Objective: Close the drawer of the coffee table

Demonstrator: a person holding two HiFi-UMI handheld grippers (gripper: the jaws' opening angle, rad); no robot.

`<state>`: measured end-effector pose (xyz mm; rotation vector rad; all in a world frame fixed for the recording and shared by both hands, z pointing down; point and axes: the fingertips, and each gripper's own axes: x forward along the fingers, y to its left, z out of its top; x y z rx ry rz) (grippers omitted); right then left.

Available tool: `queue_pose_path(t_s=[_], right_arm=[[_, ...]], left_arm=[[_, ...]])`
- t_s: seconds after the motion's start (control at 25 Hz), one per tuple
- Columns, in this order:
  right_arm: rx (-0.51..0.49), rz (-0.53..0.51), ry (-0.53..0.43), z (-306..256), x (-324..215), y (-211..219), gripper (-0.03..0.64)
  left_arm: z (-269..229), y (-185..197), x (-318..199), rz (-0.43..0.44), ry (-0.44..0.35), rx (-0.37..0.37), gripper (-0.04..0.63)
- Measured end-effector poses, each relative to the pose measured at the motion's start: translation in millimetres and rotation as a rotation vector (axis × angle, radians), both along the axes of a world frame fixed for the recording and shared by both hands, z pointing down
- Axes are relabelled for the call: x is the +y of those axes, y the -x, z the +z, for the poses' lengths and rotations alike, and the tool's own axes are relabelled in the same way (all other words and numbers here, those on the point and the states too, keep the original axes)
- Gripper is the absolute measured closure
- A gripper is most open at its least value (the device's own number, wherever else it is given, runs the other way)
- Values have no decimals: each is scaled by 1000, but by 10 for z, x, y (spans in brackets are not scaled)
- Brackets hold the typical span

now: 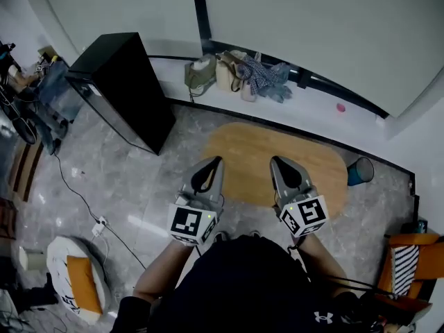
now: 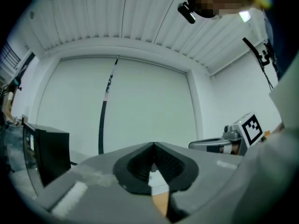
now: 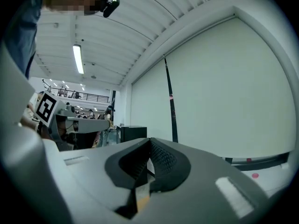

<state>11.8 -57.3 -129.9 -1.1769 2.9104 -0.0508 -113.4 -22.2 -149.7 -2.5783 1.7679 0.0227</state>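
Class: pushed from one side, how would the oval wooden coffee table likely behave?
The coffee table looks broad and wooden, so probably stiff and fairly heavy. On the glossy tiled floor it would likely slide rather than tip; its legs are hidden.

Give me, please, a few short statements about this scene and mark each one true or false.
1. The left gripper and the right gripper are both shut and empty. True.
2. A black cabinet stands on the floor to the left of the wooden table. True.
3. The table's top is square. False: it is oval.
4. A blue bin stands on the table. False: it stands on the floor at the table's right end.
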Motion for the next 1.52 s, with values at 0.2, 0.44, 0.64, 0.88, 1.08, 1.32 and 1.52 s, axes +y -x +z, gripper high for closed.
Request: queue_pose_path(t_s=[0.2,0.44,0.64,0.88,1.08,1.32,1.52], right_arm=[[-39,-38,-96,-226,97,114,614],[7,-11,-78,-131,178,287,615],[36,-6,-63,-18,248,454,615],[51,9,-65,-1,377,530,615],[39,35,-53,54,412,504,615],[35,73,-39,94,444,435,615],[34,96,-26,161,497,373,615]], left_arm=[[-18,-23,19,40,2,-36,594],[46,148,86,38,4,-13,594],[253,383,110,36,6,-49,594],[308,487,173,36,30,-26,594],[311,477,195,62,6,-72,594],[363,457,229,66,51,-31,594],[476,393,240,101,68,-68,594]])
